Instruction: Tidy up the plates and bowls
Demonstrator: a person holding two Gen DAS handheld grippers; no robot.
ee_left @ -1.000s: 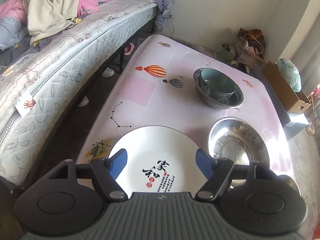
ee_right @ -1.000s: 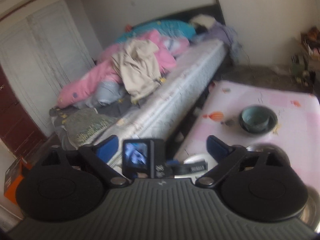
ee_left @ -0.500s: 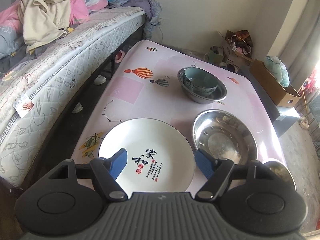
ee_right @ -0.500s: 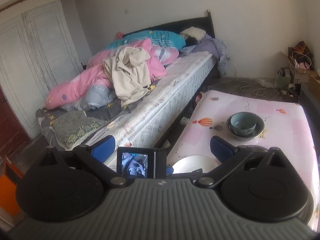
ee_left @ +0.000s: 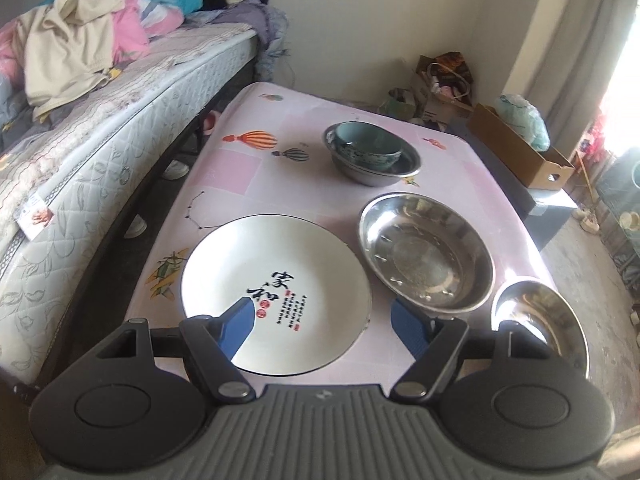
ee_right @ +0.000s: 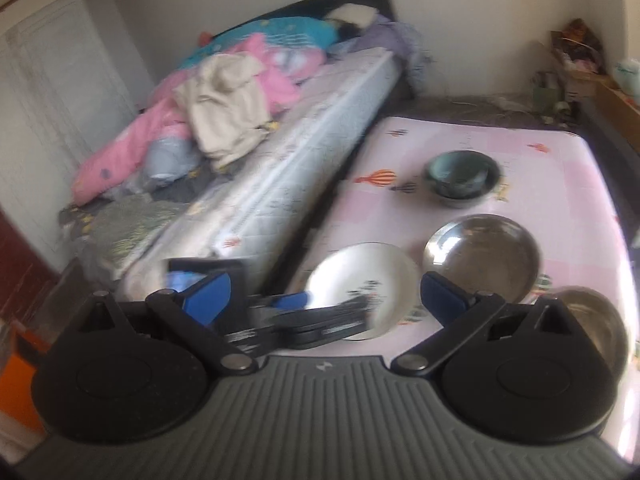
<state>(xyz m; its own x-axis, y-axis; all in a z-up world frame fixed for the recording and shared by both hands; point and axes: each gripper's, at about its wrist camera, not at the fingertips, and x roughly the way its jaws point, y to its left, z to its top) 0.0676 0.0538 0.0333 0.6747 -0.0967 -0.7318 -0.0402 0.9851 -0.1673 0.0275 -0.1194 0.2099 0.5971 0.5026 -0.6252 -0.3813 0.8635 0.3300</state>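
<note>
Both claws stand wide and empty: the left gripper hovers above the near edge of the white plate, the right gripper above it. The plate lies on the pink table just beside a wide steel bowl, a bed alongside.

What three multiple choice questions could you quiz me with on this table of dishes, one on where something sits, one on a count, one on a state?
1. Where is the teal ceramic bowl?
A. on the white plate
B. nested in a steel bowl
C. on the bed

2. How many steel dishes are on the table?
A. one
B. three
C. five

3. How is the left gripper?
A. open, holding nothing
B. clamped on the white plate
C. holding a spoon

Answers:
1. B, it rests inside the far steel bowl.
2. B, that bowl, the wide steel dish and the small steel bowl.
3. A, its blue pads stand apart above the white plate.
</note>
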